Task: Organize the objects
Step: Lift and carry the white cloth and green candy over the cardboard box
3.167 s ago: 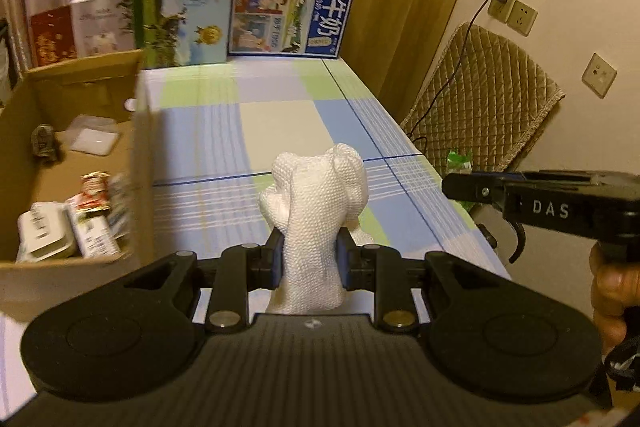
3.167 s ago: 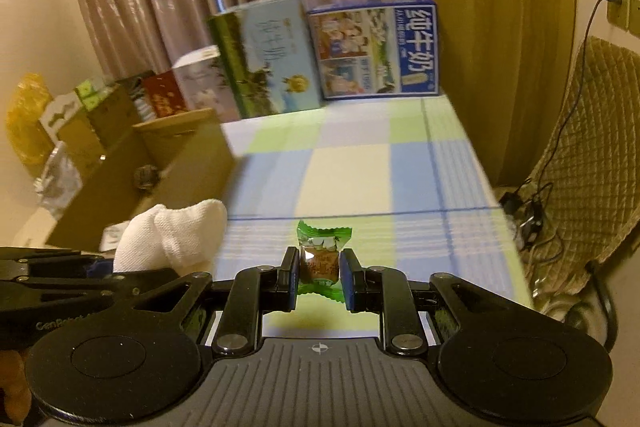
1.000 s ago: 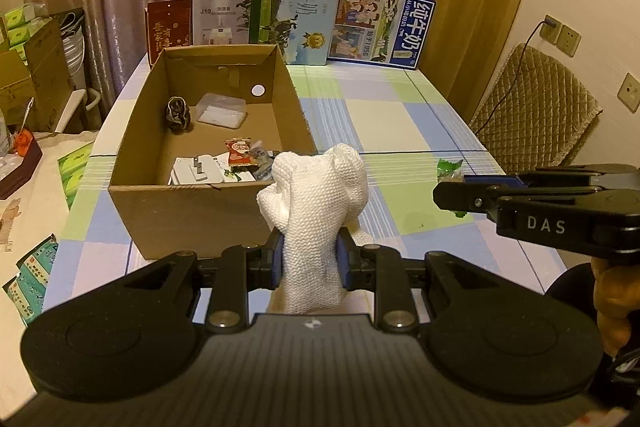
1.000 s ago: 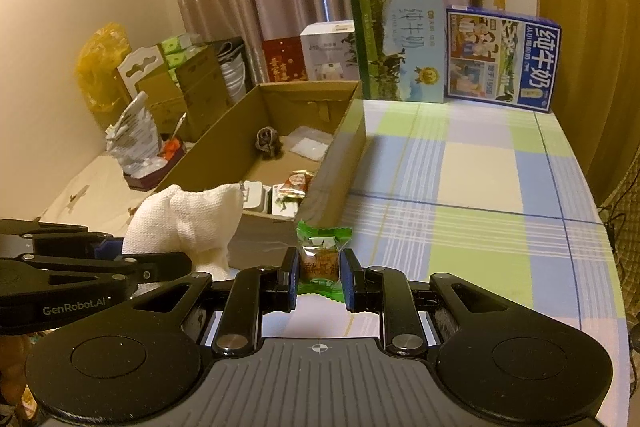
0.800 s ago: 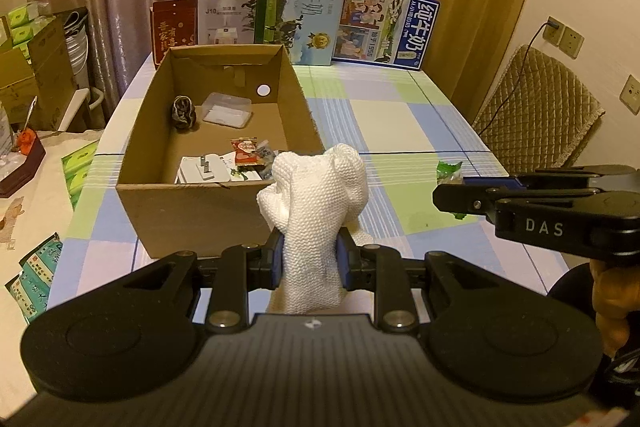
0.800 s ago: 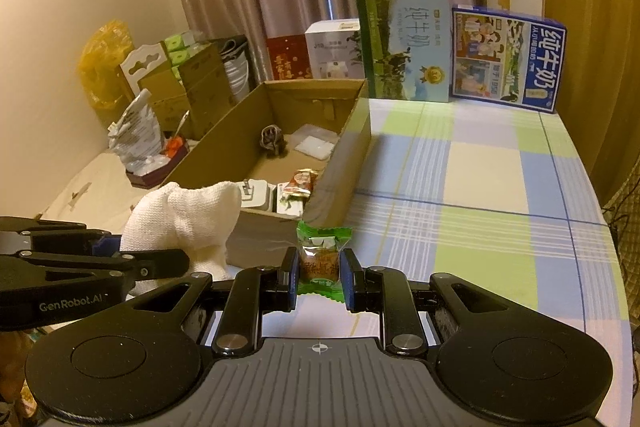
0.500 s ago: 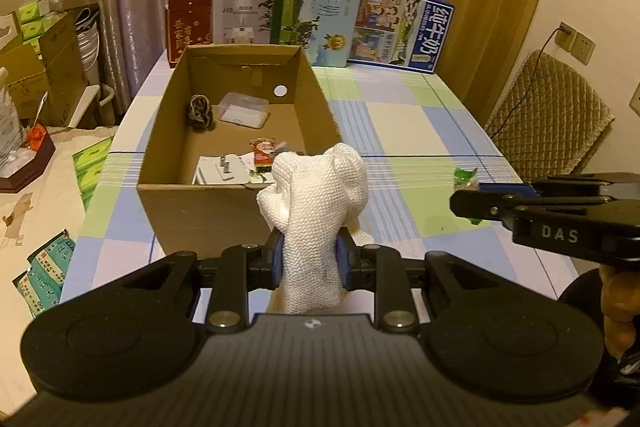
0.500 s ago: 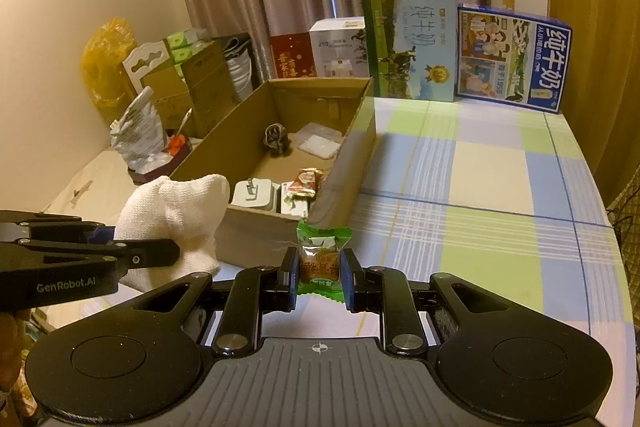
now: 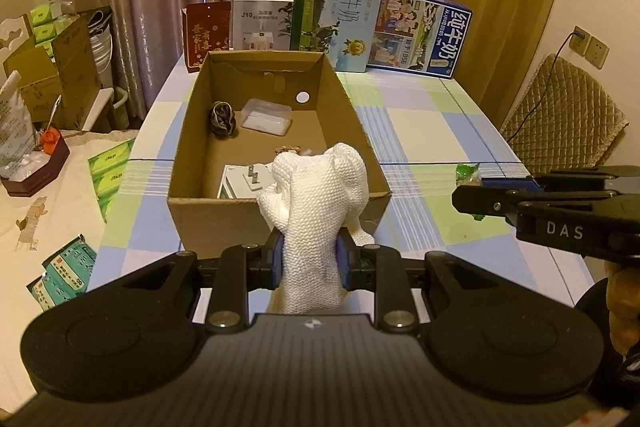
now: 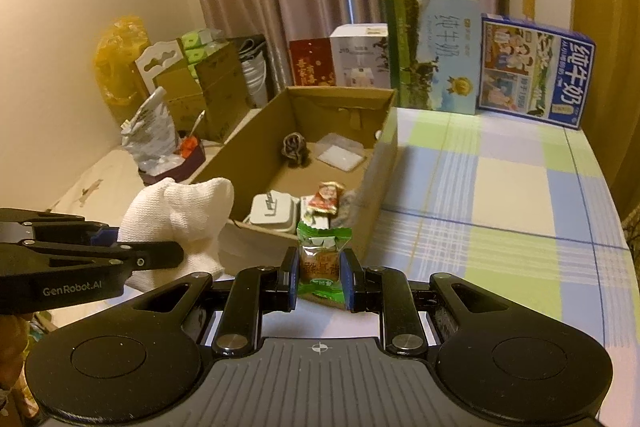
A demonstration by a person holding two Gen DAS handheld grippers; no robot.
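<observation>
White knitted cloth — bunched and standing upright — is clamped between the closed jaws of the left gripper, held in the air at the near end of the open cardboard box. Right gripper has its jaws closed on a green-wrapped candy, also lifted, in front of the box's near right corner. In the left wrist view the right gripper sits to the right of the cloth, apart from it.

Box contents: white plug adapter and a red snack packet at the near end; a dark knotted object and a clear plastic container at the far end.

Box rests on the left side of the checked tablecloth. Along the far edge stand four cartons — red box, white box, green milk carton, blue milk carton.
</observation>
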